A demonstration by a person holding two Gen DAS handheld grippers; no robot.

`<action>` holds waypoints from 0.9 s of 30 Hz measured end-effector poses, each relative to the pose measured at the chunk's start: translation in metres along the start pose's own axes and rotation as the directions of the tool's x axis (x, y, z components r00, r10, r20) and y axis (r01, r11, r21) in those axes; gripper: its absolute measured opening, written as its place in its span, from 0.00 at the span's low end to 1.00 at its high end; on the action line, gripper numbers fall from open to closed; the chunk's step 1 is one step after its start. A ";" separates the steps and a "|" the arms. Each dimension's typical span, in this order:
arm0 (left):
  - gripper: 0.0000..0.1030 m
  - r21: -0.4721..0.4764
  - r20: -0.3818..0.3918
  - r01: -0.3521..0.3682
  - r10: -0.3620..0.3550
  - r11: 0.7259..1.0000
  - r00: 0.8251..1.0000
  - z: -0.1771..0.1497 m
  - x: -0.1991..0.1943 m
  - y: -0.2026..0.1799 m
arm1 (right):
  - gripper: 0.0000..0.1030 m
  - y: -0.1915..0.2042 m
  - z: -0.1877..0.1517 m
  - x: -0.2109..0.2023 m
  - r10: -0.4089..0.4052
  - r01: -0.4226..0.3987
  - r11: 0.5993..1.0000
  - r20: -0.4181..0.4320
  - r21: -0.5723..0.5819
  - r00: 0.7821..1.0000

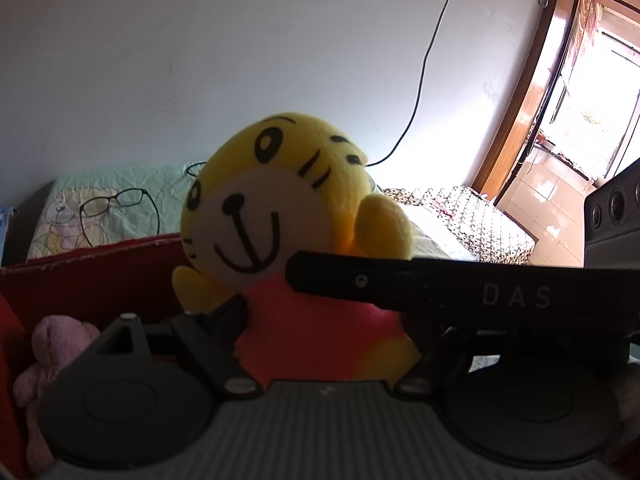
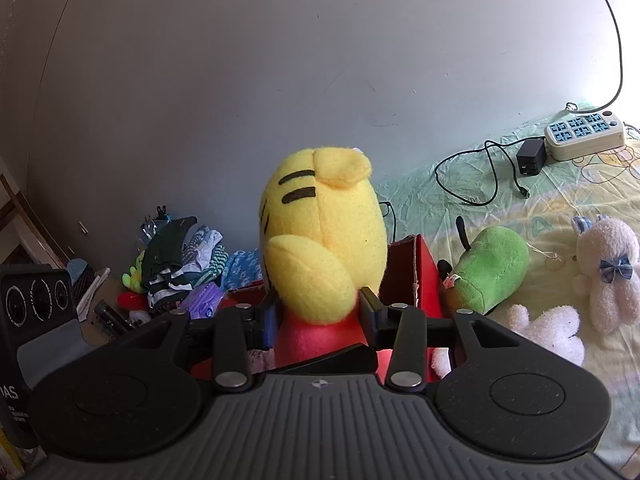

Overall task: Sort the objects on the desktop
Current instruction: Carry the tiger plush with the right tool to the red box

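Yellow tiger plush (image 1: 276,216) in a red shirt is sitting upright at frame centre, smiling, head tilting left, its red body pinched between black fingers, hanging above the red box (image 1: 88,280).

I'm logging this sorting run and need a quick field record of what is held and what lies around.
held: tiger, upright
right gripper: shut on tiger's red body
left gripper: close at tiger, grip unclear
red box: open, right by tiger
in box: pink plush
on sheet beside box: green plush, two white plushes
farther back: power strip, glasses
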State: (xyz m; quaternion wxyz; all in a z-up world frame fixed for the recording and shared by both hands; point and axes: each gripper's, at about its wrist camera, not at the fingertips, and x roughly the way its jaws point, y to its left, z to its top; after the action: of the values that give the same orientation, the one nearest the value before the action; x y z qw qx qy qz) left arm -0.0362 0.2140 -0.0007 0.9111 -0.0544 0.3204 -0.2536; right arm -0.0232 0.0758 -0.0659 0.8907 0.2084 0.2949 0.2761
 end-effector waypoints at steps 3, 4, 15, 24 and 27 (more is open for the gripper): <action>0.79 -0.027 -0.009 0.010 -0.010 1.000 1.000 -0.004 0.009 0.010 | 0.42 0.003 -0.003 0.012 -0.032 0.031 0.999 -0.026 -0.027 0.999; 0.79 -0.042 -0.013 0.017 -0.017 0.999 1.000 -0.005 0.012 0.013 | 0.42 0.003 -0.003 0.016 -0.048 0.047 0.998 -0.035 -0.039 0.998; 0.79 -0.199 -0.070 0.119 -0.135 0.973 0.988 -0.023 0.036 0.051 | 0.42 0.014 -0.004 0.049 -0.200 0.178 0.975 -0.175 -0.133 0.964; 0.77 -0.249 -0.110 0.099 -0.130 0.963 0.985 -0.034 0.042 0.072 | 0.41 0.013 -0.011 0.082 -0.309 0.262 0.945 -0.269 -0.198 0.912; 0.77 -0.248 -0.122 0.084 -0.117 0.965 0.986 -0.033 0.045 0.077 | 0.40 0.011 -0.013 0.087 -0.309 0.261 0.944 -0.270 -0.201 0.912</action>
State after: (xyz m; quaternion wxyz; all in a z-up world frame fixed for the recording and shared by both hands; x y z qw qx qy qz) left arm 0.0063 0.2600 -0.0718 0.8597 -0.1641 0.4069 -0.2615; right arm 0.0228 0.1405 -0.1048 0.8806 0.0466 0.4297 0.1940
